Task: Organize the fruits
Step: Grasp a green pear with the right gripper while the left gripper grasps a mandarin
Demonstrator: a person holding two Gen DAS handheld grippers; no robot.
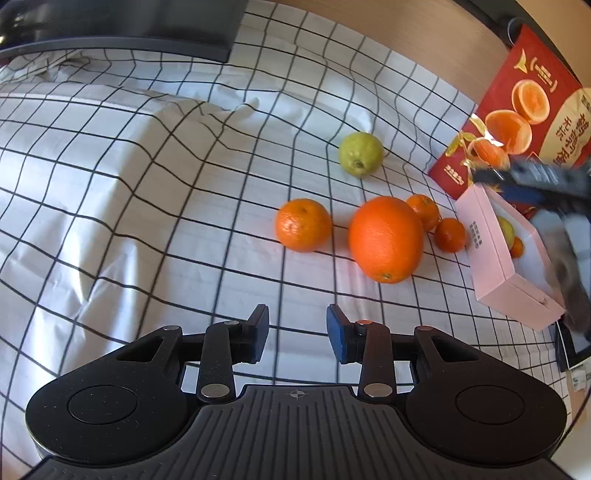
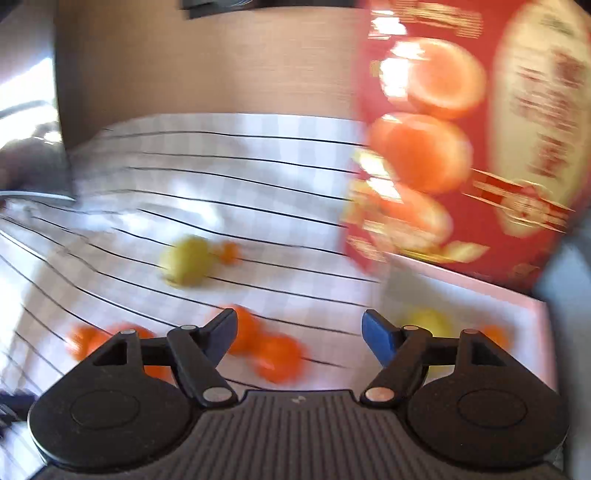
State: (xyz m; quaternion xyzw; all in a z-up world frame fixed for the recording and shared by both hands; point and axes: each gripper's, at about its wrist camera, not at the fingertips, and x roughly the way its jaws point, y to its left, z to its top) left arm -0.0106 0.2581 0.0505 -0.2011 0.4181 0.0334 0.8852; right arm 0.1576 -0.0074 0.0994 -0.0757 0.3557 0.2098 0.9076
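Observation:
On the checked cloth in the left wrist view lie a green fruit (image 1: 361,153), a medium orange (image 1: 303,224), a big orange (image 1: 386,239) and two small mandarins (image 1: 424,211). My left gripper (image 1: 297,314) hovers in front of them, its pads a little apart with nothing between. The pink box (image 1: 491,258) at the right holds a green fruit (image 1: 506,230) and a small orange (image 1: 517,246). The right wrist view is blurred. My right gripper (image 2: 300,317) stands open and empty beside the pink box (image 2: 535,306), left of the yellow-green fruit (image 2: 430,323) inside.
A red printed carton (image 1: 517,110) stands behind the pink box and fills the right of the right wrist view as the red carton (image 2: 461,147). A dark flat object (image 1: 122,33) lies at the cloth's far edge. A wooden surface (image 2: 203,66) lies beyond the cloth.

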